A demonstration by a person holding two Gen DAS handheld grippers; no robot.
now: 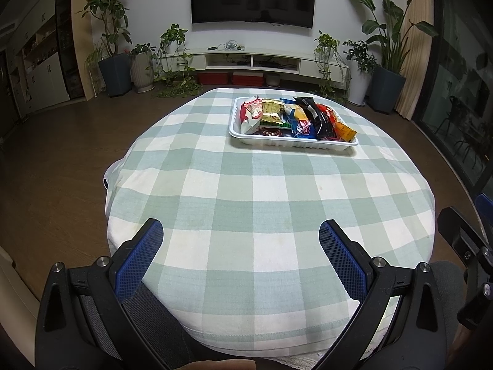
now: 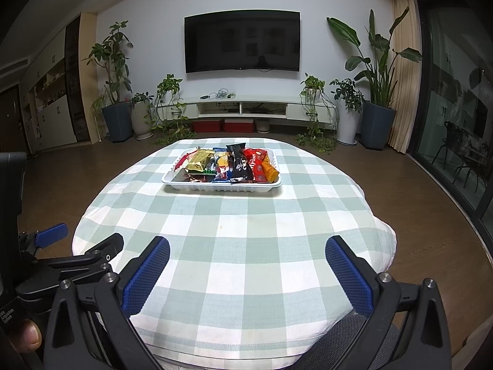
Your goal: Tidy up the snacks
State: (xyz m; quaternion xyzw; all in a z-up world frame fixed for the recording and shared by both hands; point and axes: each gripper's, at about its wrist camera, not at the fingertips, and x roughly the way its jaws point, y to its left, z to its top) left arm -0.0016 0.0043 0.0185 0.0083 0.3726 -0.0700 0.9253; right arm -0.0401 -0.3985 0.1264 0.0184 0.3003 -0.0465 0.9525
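Since every snack packet (image 1: 295,117) already sits piled in the white tray (image 1: 292,144) upper-centre on the table (image 1: 246,191), both tools, left tool (image 1: 240,259) and right tool (image 2: 248,274), hang empty, jaws apart, task looks done.

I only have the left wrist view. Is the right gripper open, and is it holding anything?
Observer: The right gripper is open and empty.
Operator: Where does it point?
Observer: At the white tray, just left of centre in its view, across the checked tablecloth.
Operator: Anything else there?
Observer: A fingertip shows in its lower left corner.
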